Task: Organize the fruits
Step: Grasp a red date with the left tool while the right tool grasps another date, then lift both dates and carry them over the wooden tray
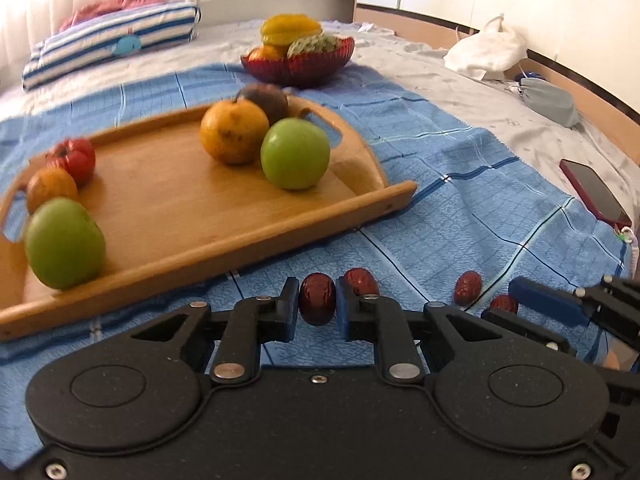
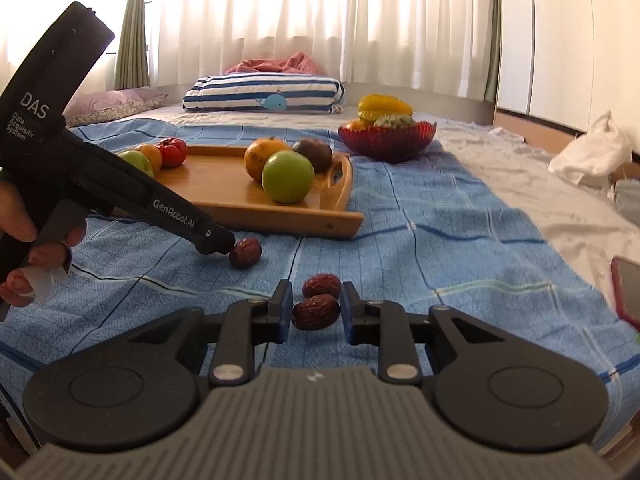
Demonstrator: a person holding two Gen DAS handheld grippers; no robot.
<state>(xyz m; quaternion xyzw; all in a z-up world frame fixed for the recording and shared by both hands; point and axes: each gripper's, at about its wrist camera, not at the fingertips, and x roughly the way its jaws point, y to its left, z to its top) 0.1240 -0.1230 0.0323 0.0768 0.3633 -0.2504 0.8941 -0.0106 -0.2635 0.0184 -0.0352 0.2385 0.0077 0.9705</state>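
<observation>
We see our left gripper (image 1: 317, 304) pinching a wrinkled red date (image 1: 317, 298) above the woven blue cloth (image 1: 460, 200), while our right gripper (image 2: 315, 311) stands parted around another date (image 2: 316, 312) lying there.

Four red dates (image 1: 317, 299), two green apples (image 1: 295, 153)

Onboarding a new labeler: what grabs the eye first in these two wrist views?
Two things stand out. The left gripper is pinching a dark red jujube just above the blue cloth, with more jujubes loose nearby; the right gripper straddles another jujube, jaws not visibly touching it. Behind sit the wooden tray of green apples and oranges, and a red glass bowl piled with fruit.
</observation>
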